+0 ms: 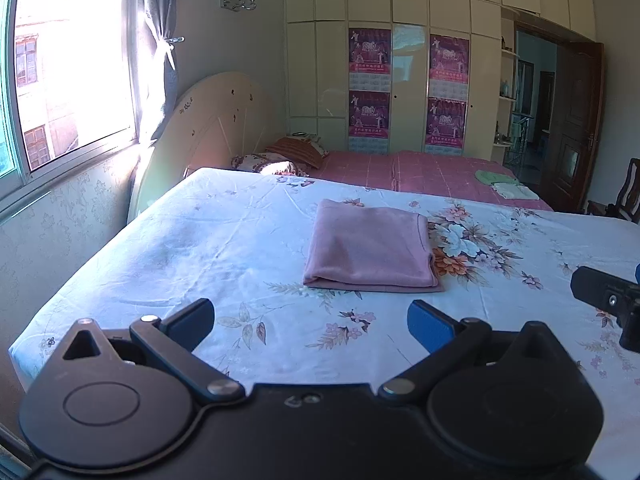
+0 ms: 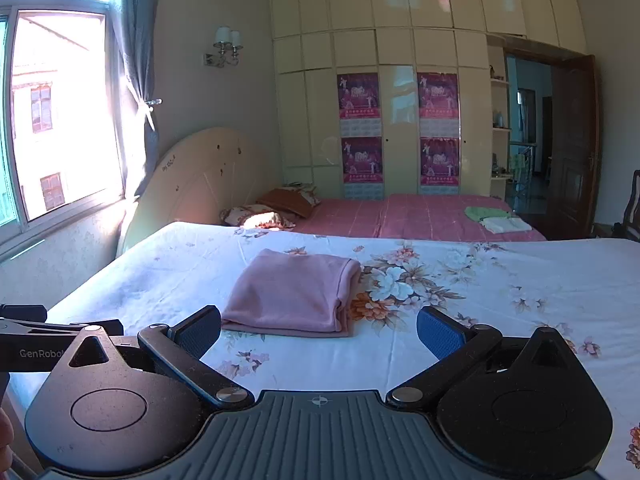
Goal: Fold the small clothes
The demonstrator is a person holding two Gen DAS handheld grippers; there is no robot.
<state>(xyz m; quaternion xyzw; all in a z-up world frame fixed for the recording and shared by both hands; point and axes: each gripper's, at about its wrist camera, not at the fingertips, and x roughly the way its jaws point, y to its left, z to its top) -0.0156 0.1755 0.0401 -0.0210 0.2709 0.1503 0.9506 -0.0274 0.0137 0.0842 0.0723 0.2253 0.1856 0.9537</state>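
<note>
Pink garment (image 1: pixel 370 246) seen folded, lying on floral bedsheet (image 1: pixel 200 248), ahead of both grippers. Left gripper (image 1: pixel 311 318) fingers spread wide, nothing held. Right gripper (image 2: pixel 319 330) fingers likewise wide apart, empty. Right gripper edge caught only in left view, at far right; left gripper body shown only in right view, at left. Green and white cloths (image 2: pixel 496 218) noted on pink bed (image 2: pixel 400 216) behind. Nothing obstructing garment.

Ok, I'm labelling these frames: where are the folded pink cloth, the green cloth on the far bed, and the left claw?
folded pink cloth (image 1: pixel 370 246): left wrist view, middle of its top layer.
green cloth (image 2: pixel 482 213): right wrist view, centre of its top.
left claw (image 1: pixel 310 316): left wrist view, midway between its open fingertips.
</note>
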